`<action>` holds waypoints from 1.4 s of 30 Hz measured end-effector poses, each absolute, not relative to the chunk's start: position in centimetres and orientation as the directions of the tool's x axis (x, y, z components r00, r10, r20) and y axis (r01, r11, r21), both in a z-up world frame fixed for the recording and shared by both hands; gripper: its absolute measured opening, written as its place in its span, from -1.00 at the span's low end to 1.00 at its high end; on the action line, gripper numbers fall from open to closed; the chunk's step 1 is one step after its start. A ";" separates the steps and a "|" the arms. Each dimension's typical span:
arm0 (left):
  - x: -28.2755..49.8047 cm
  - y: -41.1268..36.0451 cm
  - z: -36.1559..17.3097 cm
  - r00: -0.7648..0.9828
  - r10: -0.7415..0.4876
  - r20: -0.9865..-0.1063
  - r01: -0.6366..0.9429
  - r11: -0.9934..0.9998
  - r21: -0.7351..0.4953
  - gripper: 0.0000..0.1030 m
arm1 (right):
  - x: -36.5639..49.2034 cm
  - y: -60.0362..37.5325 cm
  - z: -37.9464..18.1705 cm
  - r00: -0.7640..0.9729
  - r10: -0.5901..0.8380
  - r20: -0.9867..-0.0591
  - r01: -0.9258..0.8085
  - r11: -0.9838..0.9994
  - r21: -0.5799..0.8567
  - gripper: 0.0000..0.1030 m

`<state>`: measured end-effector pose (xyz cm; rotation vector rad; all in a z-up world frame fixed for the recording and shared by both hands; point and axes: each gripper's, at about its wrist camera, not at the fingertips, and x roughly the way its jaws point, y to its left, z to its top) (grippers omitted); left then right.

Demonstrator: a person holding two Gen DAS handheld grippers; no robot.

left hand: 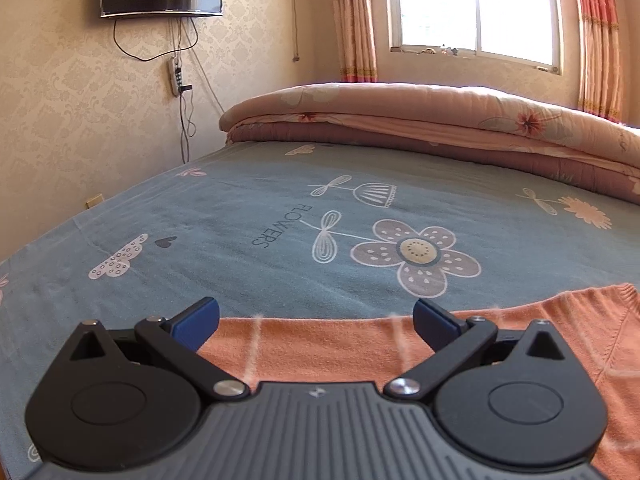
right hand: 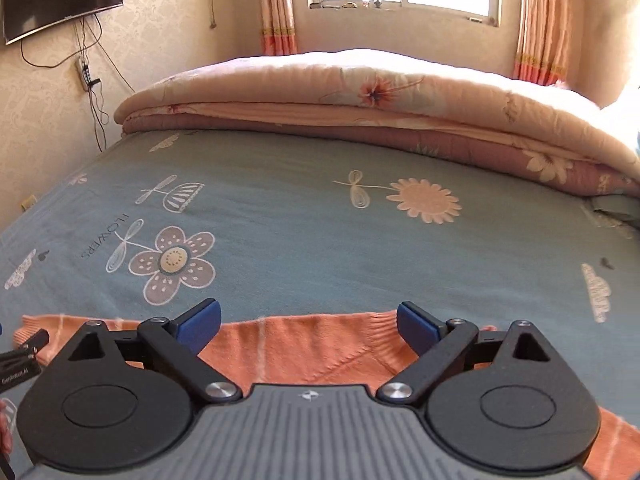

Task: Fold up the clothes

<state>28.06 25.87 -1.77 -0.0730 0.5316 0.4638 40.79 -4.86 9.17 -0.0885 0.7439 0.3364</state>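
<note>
We see an orange sweater point(right hand: 304, 344) lying flat on the bed point(right hand: 320, 240). Our left gripper point(left hand: 316, 316) and right gripper point(right hand: 308, 320) are both spread wide above it, holding nothing.

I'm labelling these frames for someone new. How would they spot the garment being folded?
Start at the bed's blue-grey flower-print sheet. On its near edge, under both tools, lies the orange knitted sweater. It is the only plain orange knit with thin pale stripes; the folded quilt at the far end is peach and floral.
</note>
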 end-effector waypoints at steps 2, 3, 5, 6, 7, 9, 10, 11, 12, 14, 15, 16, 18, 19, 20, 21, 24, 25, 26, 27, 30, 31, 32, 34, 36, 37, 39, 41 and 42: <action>28.2 24.8 -1.4 0.781 0.380 -0.495 -0.410 0.911 0.052 0.99 | 38.8 -6.8 10.9 0.687 0.241 -0.686 -0.305 0.952 0.028 0.89; 28.3 24.1 -1.3 0.791 0.368 -0.489 -0.390 0.919 0.060 0.99 | 37.9 -7.7 11.6 0.686 0.233 -0.689 -0.295 0.955 0.030 0.89; 28.5 22.5 -1.0 0.811 0.342 -0.474 -0.349 0.934 0.077 0.99 | 35.5 -9.6 12.6 0.687 0.217 -0.693 -0.270 0.962 0.034 0.91; 28.7 21.8 -0.9 0.819 0.327 -0.471 -0.327 0.941 0.084 0.99 | 34.3 -10.4 12.8 0.686 0.208 -0.697 -0.257 0.966 0.035 0.94; 28.8 21.0 -0.9 0.827 0.312 -0.468 -0.305 0.948 0.093 0.99 | 33.1 -11.3 12.7 0.681 0.197 -0.705 -0.244 0.969 0.036 0.95; 29.1 19.5 -0.8 0.840 0.280 -0.465 -0.255 0.960 0.116 0.99 | 30.8 -12.6 12.1 0.665 0.174 -0.726 -0.225 0.974 0.028 0.95; 29.2 18.8 -0.8 0.847 0.262 -0.462 -0.230 0.965 0.125 0.99 | 29.8 -13.1 11.7 0.655 0.164 -0.738 -0.222 0.975 0.020 0.95; 29.2 18.1 -0.8 0.855 0.244 -0.458 -0.205 0.969 0.134 0.99 | 28.9 -13.5 11.2 0.647 0.159 -0.746 -0.222 0.975 0.015 0.95; 29.3 17.3 -0.7 0.861 0.226 -0.455 -0.180 0.973 0.144 0.99 | 28.1 -14.0 10.6 0.637 0.162 -0.753 -0.222 0.975 0.021 0.97; 29.2 16.5 -0.6 0.871 0.174 -0.458 -0.130 0.983 0.128 0.99 | 26.8 -14.9 8.8 0.614 0.188 -0.767 -0.224 0.973 0.059 1.00; 29.1 16.2 -0.6 0.875 0.144 -0.462 -0.105 0.989 0.109 0.99 | 26.4 -15.4 7.8 0.601 0.207 -0.772 -0.226 0.970 0.084 1.00; 29.1 16.0 -0.5 0.878 0.112 -0.466 -0.081 0.993 0.087 0.99 | 26.3 -15.9 6.4 0.583 0.236 -0.777 -0.231 0.966 0.120 1.00; 29.2 15.8 -0.6 0.879 0.045 -0.474 -0.039 0.999 0.022 0.99 | 26.5 -16.9 2.9 0.552 0.297 -0.779 -0.233 0.952 0.198 1.00; 29.4 15.6 -0.8 0.875 0.002 -0.483 -0.011 1.000 -0.014 0.99 | 26.5 -17.6 1.3 0.554 0.315 -0.771 -0.224 0.948 0.226 1.00; 29.7 15.3 -1.1 0.870 -0.037 -0.492 0.015 0.999 -0.048 0.99 | 26.4 -18.2 -0.2 0.560 0.329 -0.760 -0.213 0.944 0.252 1.00; 30.0 15.1 -1.4 0.863 -0.076 -0.499 0.040 0.996 -0.082 0.99 | 26.3 -18.8 -1.6 0.568 0.338 -0.751 -0.200 0.941 0.272 1.00; 30.7 14.0 -2.1 0.846 -0.155 -0.511 0.093 0.985 -0.145 0.99 | 25.7 -20.3 -5.6 0.588 0.353 -0.728 -0.174 0.934 0.312 1.00; 30.7 13.6 -2.3 0.844 -0.171 -0.509 0.107 0.982 -0.154 0.99 | 25.4 -20.5 -6.5 0.588 0.358 -0.725 -0.189 0.933 0.307 1.00; 30.6 13.3 -2.4 0.846 -0.178 -0.503 0.112 0.981 -0.158 0.99 | 25.0 -20.7 -7.4 0.593 0.358 -0.721 -0.205 0.933 0.294 1.00; 30.5 12.9 -2.5 0.847 -0.185 -0.498 0.118 0.980 -0.163 0.99 | 24.6 -20.9 -8.2 0.598 0.363 -0.714 -0.230 0.932 0.281 1.00; 30.4 11.7 -2.9 0.848 -0.237 -0.474 0.158 0.967 -0.201 0.99 | 23.2 -22.7 -9.9 0.646 0.402 -0.649 -0.261 0.915 0.308 1.00; 30.4 11.1 -3.2 0.847 -0.258 -0.465 0.175 0.961 -0.214 0.99 | 22.8 -23.5 -10.4 0.664 0.419 -0.619 -0.259 0.906 0.336 1.00; 30.6 10.2 -3.4 0.844 -0.275 -0.460 0.197 0.957 -0.211 0.99 | 22.6 -24.4 -11.0 0.673 0.441 -0.594 -0.250 0.891 0.379 1.00; 31.5 7.7 -3.7 0.831 -0.300 -0.469 0.248 0.954 -0.171 0.99 | 22.5 -26.0 -11.7 0.670 0.494 -0.554 -0.236 0.849 0.472 1.00; 33.4 4.9 -3.9 0.793 -0.350 -0.499 0.306 0.937 -0.170 0.99 | 22.9 -26.4 -11.1 0.640 0.510 -0.574 -0.237 0.843 0.483 1.00; 34.5 3.8 -4.2 0.761 -0.390 -0.518 0.332 0.921 -0.205 0.99 | 23.1 -26.5 -10.8 0.622 0.512 -0.593 -0.236 0.844 0.481 1.00; 37.3 2.6 -5.2 0.661 -0.472 -0.584 0.343 0.881 -0.325 0.99 | 23.1 -26.7 -10.6 0.605 0.509 -0.612 -0.219 0.845 0.488 1.00; 39.3 2.2 -6.3 0.602 -0.511 -0.614 0.302 0.857 -0.417 0.99 | 23.1 -27.1 -10.6 0.601 0.513 -0.613 -0.195 0.837 0.511 1.00; 40.0 2.5 -7.0 0.600 -0.508 -0.618 0.253 0.854 -0.455 0.99 | 23.2 -27.2 -10.6 0.597 0.513 -0.617 -0.178 0.834 0.521 1.00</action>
